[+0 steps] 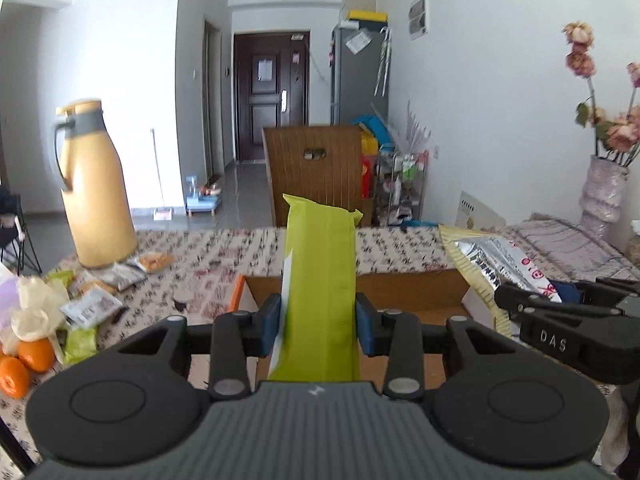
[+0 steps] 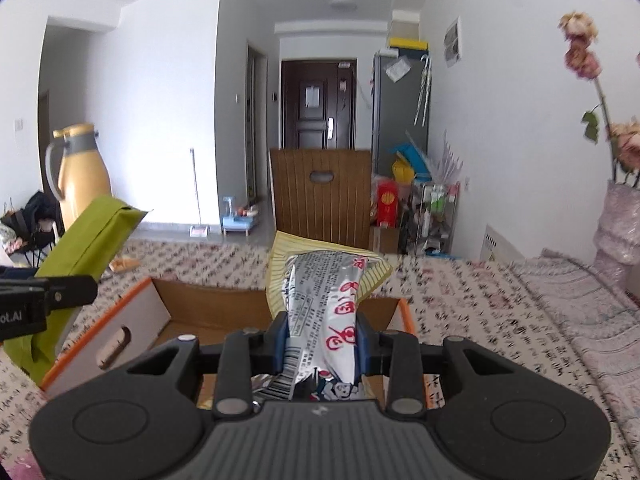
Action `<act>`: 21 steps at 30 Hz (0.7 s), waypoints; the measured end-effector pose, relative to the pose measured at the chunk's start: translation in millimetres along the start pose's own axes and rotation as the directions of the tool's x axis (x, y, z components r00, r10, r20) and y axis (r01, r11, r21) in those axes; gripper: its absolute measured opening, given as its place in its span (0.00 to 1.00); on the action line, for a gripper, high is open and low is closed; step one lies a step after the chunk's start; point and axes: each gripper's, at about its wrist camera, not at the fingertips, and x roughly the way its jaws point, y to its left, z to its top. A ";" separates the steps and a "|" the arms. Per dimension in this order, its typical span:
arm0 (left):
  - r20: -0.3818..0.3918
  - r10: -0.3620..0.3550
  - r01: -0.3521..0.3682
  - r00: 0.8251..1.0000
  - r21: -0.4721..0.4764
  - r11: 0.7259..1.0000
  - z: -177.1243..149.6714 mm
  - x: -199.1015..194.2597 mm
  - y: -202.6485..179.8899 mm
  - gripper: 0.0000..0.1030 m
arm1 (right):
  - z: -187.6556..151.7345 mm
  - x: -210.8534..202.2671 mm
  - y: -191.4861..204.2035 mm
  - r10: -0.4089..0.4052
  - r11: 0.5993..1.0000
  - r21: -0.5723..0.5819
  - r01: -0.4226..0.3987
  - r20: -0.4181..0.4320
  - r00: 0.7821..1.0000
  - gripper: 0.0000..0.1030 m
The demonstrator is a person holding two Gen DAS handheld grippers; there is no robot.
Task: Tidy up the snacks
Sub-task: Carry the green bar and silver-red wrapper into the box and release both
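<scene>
Both packs feel light and crinkly: my left hand-held gripper (image 1: 318, 322) pinches the green pack (image 1: 320, 280) mid-body, my right hand-held gripper (image 2: 322, 344) pinches the silver pack (image 2: 324, 308).

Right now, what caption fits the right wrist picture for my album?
Right gripper clamps a silver snack packet above the open cardboard box; left gripper holds a green packet.

Open-topped cardboard box (image 2: 224, 308) unobstructed from above, flanked by tall thermos (image 1: 94, 188) left, vase (image 1: 602, 196) right.
</scene>
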 end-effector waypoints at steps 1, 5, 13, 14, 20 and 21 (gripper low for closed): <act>-0.013 0.001 -0.001 1.000 -0.004 1.000 -2.7 7.4 0.6 0.38 | -3.7 8.2 0.5 0.001 1.000 -0.008 -0.002 -0.018 1.000 0.31; -0.080 0.012 -0.013 0.997 -0.002 1.000 -18.4 32.5 4.5 0.38 | -19.1 28.9 0.1 -0.015 0.999 -0.030 0.012 -0.077 0.997 0.31; -0.159 0.013 -0.015 0.987 -0.010 1.000 -36.1 58.7 10.1 0.38 | -34.0 45.6 -1.2 -0.004 1.000 -0.025 0.001 -0.147 0.989 0.32; -0.164 0.013 -0.015 0.986 -0.012 1.000 -37.6 60.2 10.8 0.39 | -35.4 46.6 -2.4 0.000 1.000 -0.023 -0.003 -0.152 0.988 0.32; -0.127 0.013 -0.018 0.992 -0.034 0.999 -39.3 52.6 15.1 0.80 | -33.4 36.9 -6.8 0.007 1.000 -0.003 -0.008 -0.130 0.991 0.60; -0.109 0.026 -0.030 0.994 -0.037 0.999 -38.3 49.1 15.2 0.91 | -33.2 34.0 -7.4 0.009 1.000 0.001 -0.008 -0.122 0.993 0.75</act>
